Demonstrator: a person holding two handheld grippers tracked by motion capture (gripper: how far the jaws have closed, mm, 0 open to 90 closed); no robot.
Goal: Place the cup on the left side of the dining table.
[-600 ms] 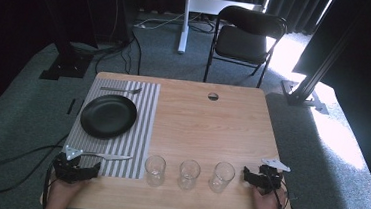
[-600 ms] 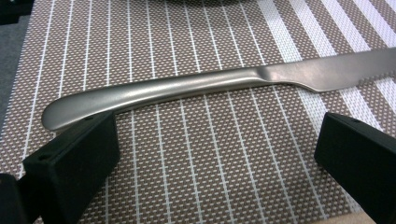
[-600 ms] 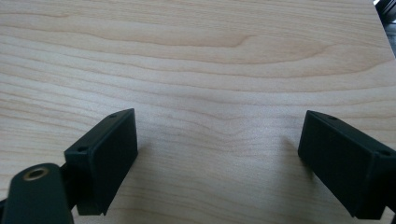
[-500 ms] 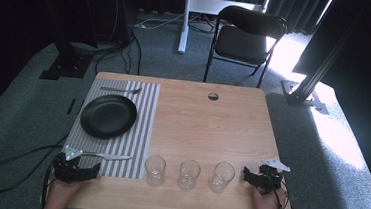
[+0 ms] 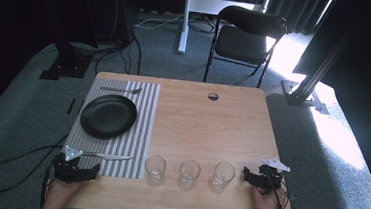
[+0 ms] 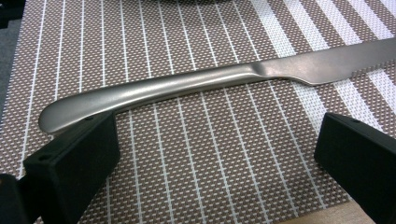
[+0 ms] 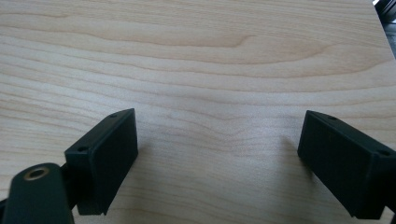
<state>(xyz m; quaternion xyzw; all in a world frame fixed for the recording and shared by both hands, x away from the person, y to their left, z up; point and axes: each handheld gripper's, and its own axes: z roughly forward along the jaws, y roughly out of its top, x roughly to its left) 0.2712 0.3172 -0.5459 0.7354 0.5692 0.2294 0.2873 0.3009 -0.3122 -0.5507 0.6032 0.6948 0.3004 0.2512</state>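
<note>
Nothing has shifted since the earlier frames; both hands rest as before at the near edge of the tabletop (image 5: pixel 207 126). Left hand-held gripper (image 6: pixel 219 163) released, jaws spread wide over the striped placemat (image 6: pixel 196 177), the table knife (image 6: pixel 187 86) lying just past their tips, handle end near the left jaw. Right hand-held gripper (image 7: pixel 219 154) released over bare wood, beside three drinking glasses (image 5: pixel 188 173).

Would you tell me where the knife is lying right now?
In the high view, the knife lies on the striped placemat near the table's front-left corner, just ahead of the open left gripper, below the black plate.
</note>
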